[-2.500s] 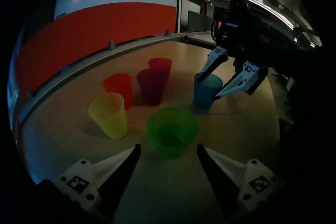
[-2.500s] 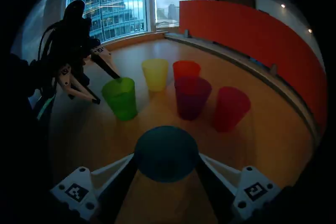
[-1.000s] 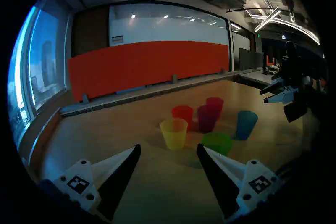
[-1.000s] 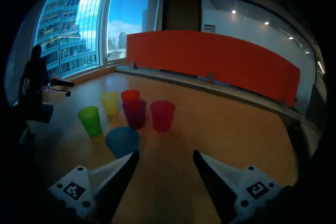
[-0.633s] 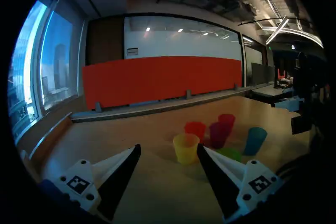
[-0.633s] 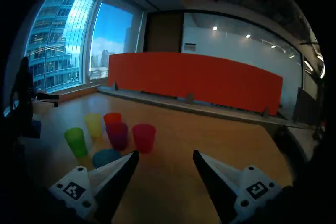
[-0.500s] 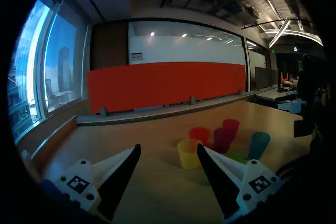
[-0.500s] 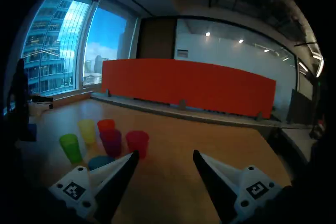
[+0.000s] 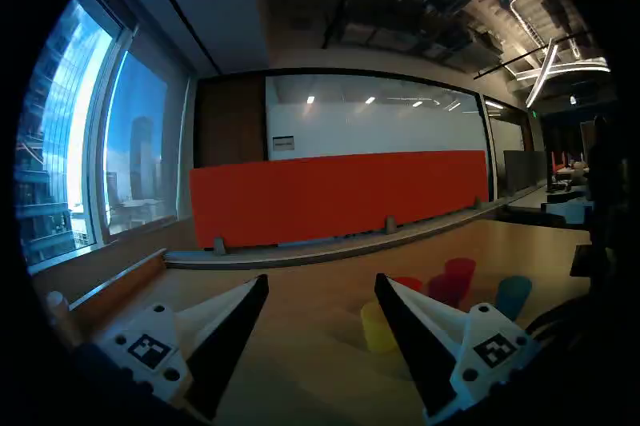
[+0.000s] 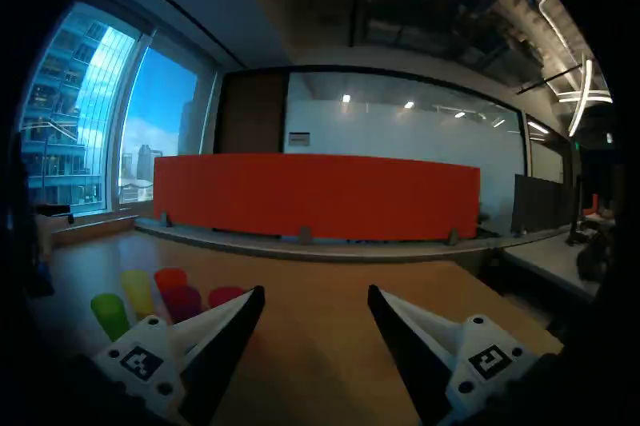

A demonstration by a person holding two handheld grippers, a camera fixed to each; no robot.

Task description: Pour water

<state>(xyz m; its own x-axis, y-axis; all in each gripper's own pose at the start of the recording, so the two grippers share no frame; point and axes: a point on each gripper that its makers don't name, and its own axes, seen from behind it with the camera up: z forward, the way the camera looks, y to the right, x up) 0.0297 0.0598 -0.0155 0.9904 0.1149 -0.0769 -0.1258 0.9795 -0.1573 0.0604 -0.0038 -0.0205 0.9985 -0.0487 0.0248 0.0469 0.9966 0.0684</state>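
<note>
Several coloured plastic cups stand grouped on a wooden table (image 9: 320,298). In the left gripper view a yellow cup (image 9: 374,327), a red cup (image 9: 410,284), a purple cup (image 9: 442,288), a pink cup (image 9: 460,272) and a blue cup (image 9: 512,295) sit low at the right, partly behind my right-hand finger. My left gripper (image 9: 320,290) is open and holds nothing. In the right gripper view a green cup (image 10: 110,314), the yellow cup (image 10: 138,289), the red cup (image 10: 170,278), the purple cup (image 10: 185,301) and the pink cup (image 10: 226,296) sit at lower left. My right gripper (image 10: 314,300) is open, with nothing between its fingers.
A long orange partition (image 9: 336,194) runs along the table's far edge, with a glass wall behind it. Tall windows (image 10: 72,146) stand to the left. A dark figure (image 9: 600,186) stands at the right edge of the left gripper view. Another desk (image 10: 560,262) lies far right.
Both grippers have drawn back and tilted upward, away from the cups. The cups have shrunk and dropped low in both views. The right gripper, earlier around the blue cup, is off it.
</note>
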